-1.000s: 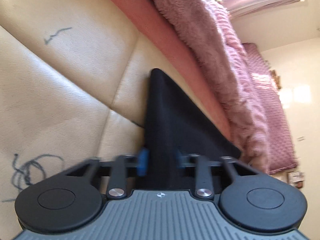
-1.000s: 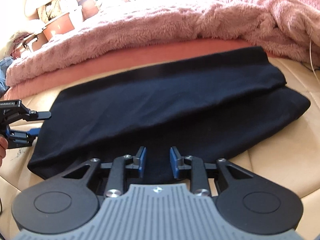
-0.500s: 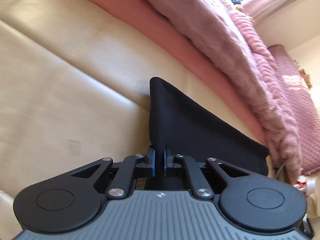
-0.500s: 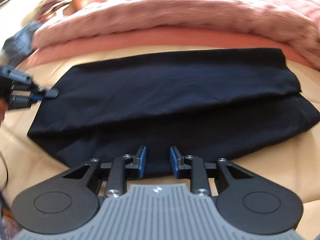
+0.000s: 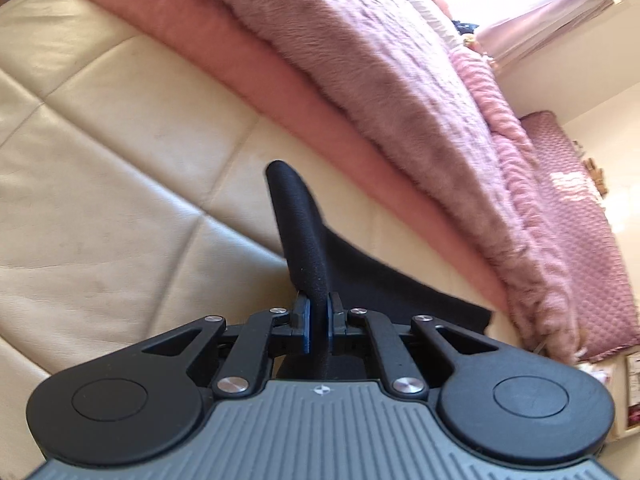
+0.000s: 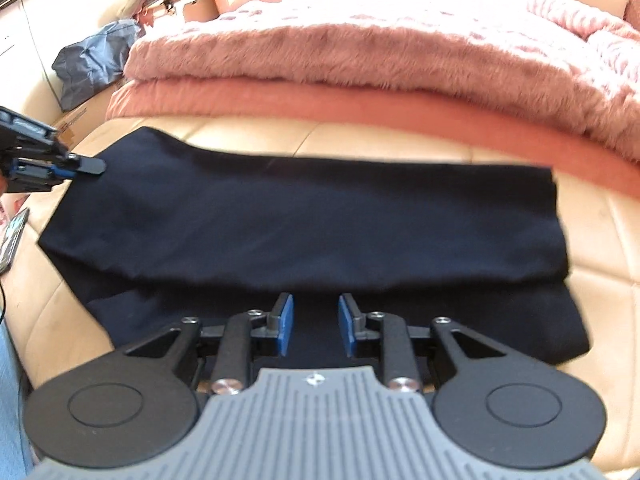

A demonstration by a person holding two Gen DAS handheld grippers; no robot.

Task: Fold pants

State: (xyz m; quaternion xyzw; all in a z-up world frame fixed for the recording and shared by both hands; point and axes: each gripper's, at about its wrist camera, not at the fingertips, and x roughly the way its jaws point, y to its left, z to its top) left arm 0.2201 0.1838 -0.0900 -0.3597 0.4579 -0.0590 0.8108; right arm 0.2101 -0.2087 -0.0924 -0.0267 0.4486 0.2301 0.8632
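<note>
The dark navy pants [image 6: 304, 224] lie folded lengthwise on a cream leather sofa seat [image 6: 600, 248]. My left gripper [image 5: 318, 320] is shut on the left end of the pants [image 5: 304, 236] and lifts a fold of cloth upright. It also shows in the right wrist view [image 6: 86, 166] at the pants' left edge. My right gripper [image 6: 314, 322] is open and empty, hovering over the near edge of the pants at their middle.
A pink fluffy blanket [image 6: 380, 48] over a salmon cushion [image 6: 360, 100] runs along the back of the seat. A blue bag [image 6: 92, 60] and a cardboard box sit at the far left. A phone [image 6: 12, 240] lies at the seat's left edge.
My left gripper closed on the pants' left end and raised it a little. My right gripper stayed open over the near edge while its view shifted.
</note>
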